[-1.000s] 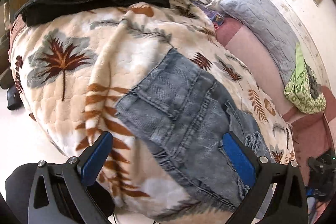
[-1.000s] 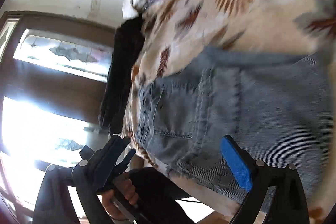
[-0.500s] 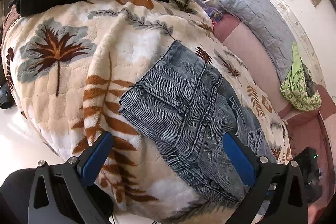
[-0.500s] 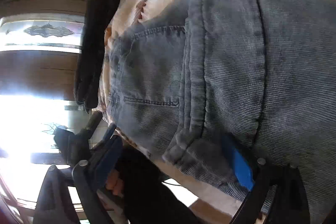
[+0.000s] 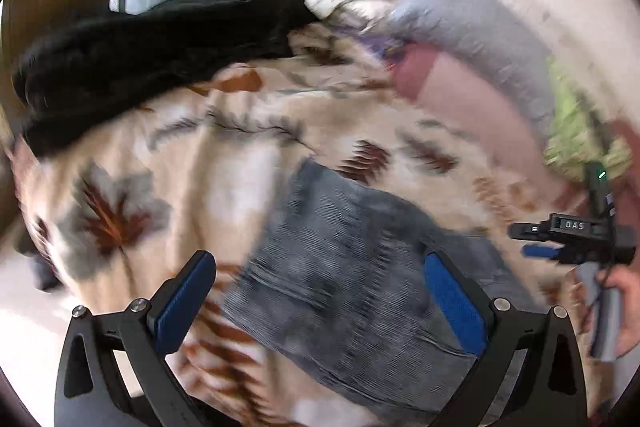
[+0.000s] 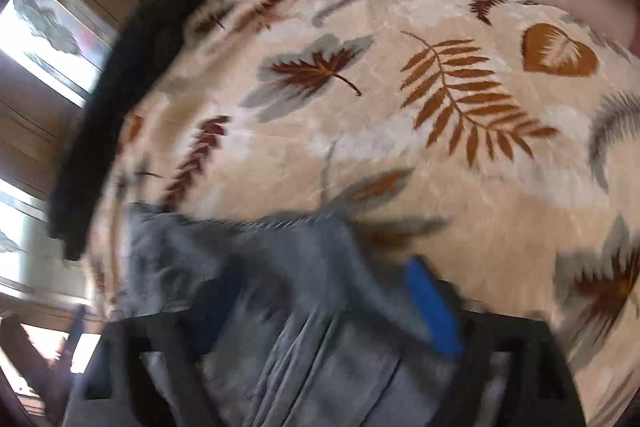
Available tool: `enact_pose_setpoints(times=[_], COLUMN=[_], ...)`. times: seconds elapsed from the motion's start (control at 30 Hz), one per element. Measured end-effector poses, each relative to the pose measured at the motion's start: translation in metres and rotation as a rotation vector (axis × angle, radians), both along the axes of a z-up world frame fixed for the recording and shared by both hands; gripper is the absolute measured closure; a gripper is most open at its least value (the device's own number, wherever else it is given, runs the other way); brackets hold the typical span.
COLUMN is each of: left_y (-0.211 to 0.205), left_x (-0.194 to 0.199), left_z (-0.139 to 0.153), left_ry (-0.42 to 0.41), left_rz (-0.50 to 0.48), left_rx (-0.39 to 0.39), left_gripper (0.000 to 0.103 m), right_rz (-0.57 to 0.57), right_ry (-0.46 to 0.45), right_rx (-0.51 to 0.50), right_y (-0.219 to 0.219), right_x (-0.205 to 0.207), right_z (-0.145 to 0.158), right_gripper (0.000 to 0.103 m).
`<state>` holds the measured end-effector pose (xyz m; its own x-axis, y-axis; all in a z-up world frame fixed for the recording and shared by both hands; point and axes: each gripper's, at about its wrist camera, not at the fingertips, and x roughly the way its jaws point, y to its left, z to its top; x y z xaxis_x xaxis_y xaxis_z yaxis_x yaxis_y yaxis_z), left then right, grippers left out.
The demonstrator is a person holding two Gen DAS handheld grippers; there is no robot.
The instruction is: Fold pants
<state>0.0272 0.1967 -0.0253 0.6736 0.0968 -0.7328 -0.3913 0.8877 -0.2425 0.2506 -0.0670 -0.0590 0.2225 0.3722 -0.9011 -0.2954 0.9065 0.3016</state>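
The folded grey-blue denim pants (image 5: 344, 279) lie on a leaf-print blanket (image 5: 224, 163). My left gripper (image 5: 320, 299) is open just above their near end, one blue pad on each side. In the right wrist view the pants (image 6: 280, 267) are bunched between my right gripper's blue pads (image 6: 430, 311), and the fabric fills the gap. The right gripper (image 6: 320, 311) looks shut on the pants, though the frame is blurred. The right gripper also shows in the left wrist view (image 5: 572, 239) at the pants' right end, held by a hand.
A pile of black clothes (image 5: 152, 55) lies at the blanket's far left. A grey pillow (image 5: 480, 31) and a green cloth (image 5: 580, 139) sit on the pink sheet (image 5: 460, 95) at the right. A window and wood frame stand behind.
My right gripper has closed on the pants' edge and lifted it, swinging its view over the blanket. My left gripper has pulled back and tilted up, staying open.
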Motion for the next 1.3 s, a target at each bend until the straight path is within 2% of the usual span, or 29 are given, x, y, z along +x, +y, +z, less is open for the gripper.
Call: enact_pose_setpoints(times=[0.03, 0.07, 0.1, 0.13, 0.17, 0.23, 0.27, 0.3, 0.37, 0.4, 0.47, 0.53, 0.7, 0.73, 0.8, 0.87, 0.9, 0.93, 0.97, 1.0, 1.07, 1.17, 1.23, 1.3], left_y=[0.003, 0.005, 0.005, 0.004, 0.000, -0.003, -0.003, -0.003, -0.008, -0.008, -0.008, -0.009, -0.007, -0.007, -0.009, -0.010, -0.010, -0.010, -0.010, -0.008, -0.002, 0.013, 0.022, 0.030], left_x=[0.011, 0.016, 0.019, 0.024, 0.029, 0.042, 0.043, 0.042, 0.040, 0.039, 0.034, 0.031, 0.030, 0.030, 0.030, 0.027, 0.026, 0.025, 0.025, 0.023, 0.013, -0.017, -0.033, -0.044], left_z=[-0.007, -0.014, -0.022, -0.032, -0.040, -0.065, -0.073, -0.072, -0.069, -0.070, -0.071, -0.070, -0.069, -0.070, -0.069, -0.070, -0.070, -0.070, -0.069, -0.066, -0.056, -0.033, -0.026, -0.028], left_ry=[0.075, 0.106, 0.128, 0.160, 0.187, 0.280, 0.286, 0.271, 0.288, 0.290, 0.288, 0.294, 0.288, 0.290, 0.289, 0.281, 0.278, 0.277, 0.275, 0.270, 0.235, 0.110, 0.065, 0.050], left_rz=[0.009, 0.003, 0.004, 0.005, -0.006, -0.038, -0.043, -0.044, -0.044, -0.038, -0.028, -0.027, -0.034, -0.035, -0.030, -0.029, -0.029, -0.029, -0.027, -0.029, -0.019, 0.043, 0.070, 0.092], left_rx=[0.005, -0.018, -0.041, -0.032, -0.007, 0.018, 0.016, 0.027, 0.069, 0.072, 0.067, 0.077, 0.062, 0.065, 0.065, 0.073, 0.078, 0.081, 0.074, 0.052, -0.003, -0.078, -0.145, -0.246], left_gripper=[0.000, 0.000, 0.000, 0.000, 0.000, 0.009, 0.009, 0.009, 0.014, 0.014, 0.015, 0.015, 0.015, 0.015, 0.015, 0.014, 0.013, 0.013, 0.013, 0.014, 0.015, 0.015, 0.015, 0.015], right_rz=[0.008, 0.023, 0.053, 0.072, 0.089, 0.128, 0.141, 0.156, 0.179, 0.180, 0.170, 0.150, 0.068, 0.074, 0.090, 0.106, 0.114, 0.095, 0.040, 0.012, 0.004, 0.040, 0.073, 0.097], right_ry=[0.018, 0.027, 0.035, 0.042, 0.053, 0.030, 0.012, -0.038, -0.160, -0.192, -0.181, -0.187, -0.202, -0.204, -0.178, -0.101, -0.047, -0.002, 0.053, 0.044, -0.006, -0.105, -0.100, -0.045], right_rx=[-0.014, -0.029, -0.066, -0.092, -0.105, -0.145, -0.162, -0.204, -0.301, -0.331, -0.375, -0.345, -0.183, -0.131, -0.055, 0.046, 0.055, -0.001, -0.081, -0.063, 0.055, 0.105, 0.171, 0.237], right_y=[-0.001, 0.004, 0.013, 0.018, 0.020, 0.029, 0.031, 0.035, 0.045, 0.048, 0.049, 0.046, 0.025, 0.023, 0.024, 0.026, 0.028, 0.029, 0.024, 0.020, 0.017, 0.016, 0.015, 0.016], right_x=[0.007, 0.011, 0.013, 0.014, 0.015, 0.012, 0.010, 0.005, -0.005, -0.008, -0.007, -0.005, -0.012, -0.020, -0.027, -0.029, -0.026, -0.021, -0.013, -0.012, -0.024, -0.056, -0.079, -0.097], right_z=[-0.008, -0.014, -0.023, -0.032, -0.039, -0.044, -0.043, -0.038, -0.029, -0.029, -0.043, -0.047, -0.005, 0.005, 0.014, 0.003, -0.013, -0.032, -0.055, -0.057, -0.027, 0.013, 0.025, 0.021], right_gripper=[0.049, 0.055, 0.055, 0.059, 0.070, 0.075, 0.079, 0.081, 0.094, 0.096, 0.099, 0.099, 0.093, 0.087, 0.064, 0.030, 0.029, 0.029, 0.034, 0.034, 0.035, 0.033, 0.030, 0.027])
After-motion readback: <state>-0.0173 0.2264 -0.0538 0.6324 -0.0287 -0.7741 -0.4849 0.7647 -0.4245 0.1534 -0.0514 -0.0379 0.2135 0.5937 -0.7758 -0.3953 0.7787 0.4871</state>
